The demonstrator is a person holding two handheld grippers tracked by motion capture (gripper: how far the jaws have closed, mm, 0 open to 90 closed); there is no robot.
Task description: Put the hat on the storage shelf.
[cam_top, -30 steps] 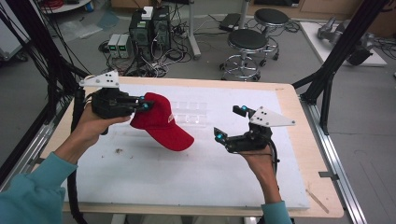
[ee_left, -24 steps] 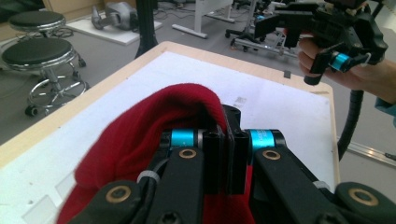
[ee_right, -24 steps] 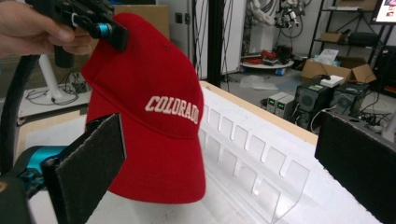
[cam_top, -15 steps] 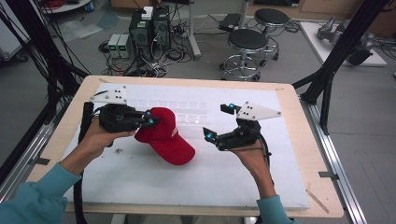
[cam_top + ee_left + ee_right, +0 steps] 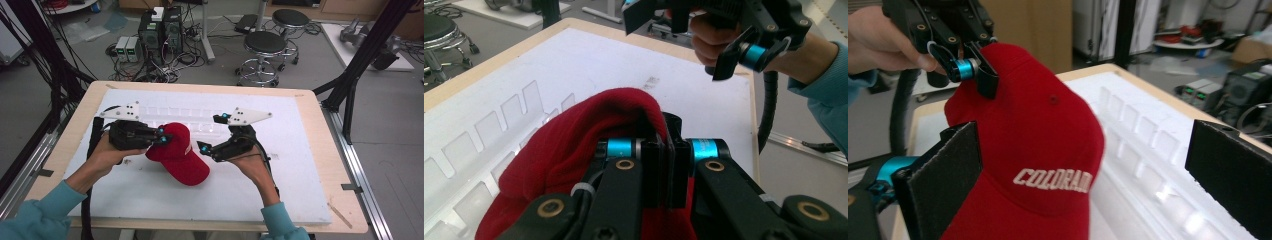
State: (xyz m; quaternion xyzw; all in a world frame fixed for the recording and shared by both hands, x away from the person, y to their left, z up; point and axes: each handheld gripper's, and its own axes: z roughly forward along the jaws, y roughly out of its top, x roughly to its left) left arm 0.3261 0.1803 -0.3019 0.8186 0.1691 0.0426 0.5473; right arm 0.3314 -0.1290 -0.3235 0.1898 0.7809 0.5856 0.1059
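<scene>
Red cap (image 5: 1038,150), white "COLORADO" lettering, pinched by left gripper (image 5: 664,165), right gripper (image 5: 1083,165) jaws wide.

Red cap (image 5: 177,154), white "COLORADO" lettering; white foam board (image 5: 300,150); black grippers, blue accents; teal sleeves.

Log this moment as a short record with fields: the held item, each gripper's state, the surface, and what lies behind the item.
item: red cap, white lettering COLORADO on its front
left gripper: shut on the cap's fabric at the back edge
right gripper: open, jaws standing wide on either side of the cap's front
surface: white foam board on a wooden table
behind the cap: clear compartment tray
</scene>
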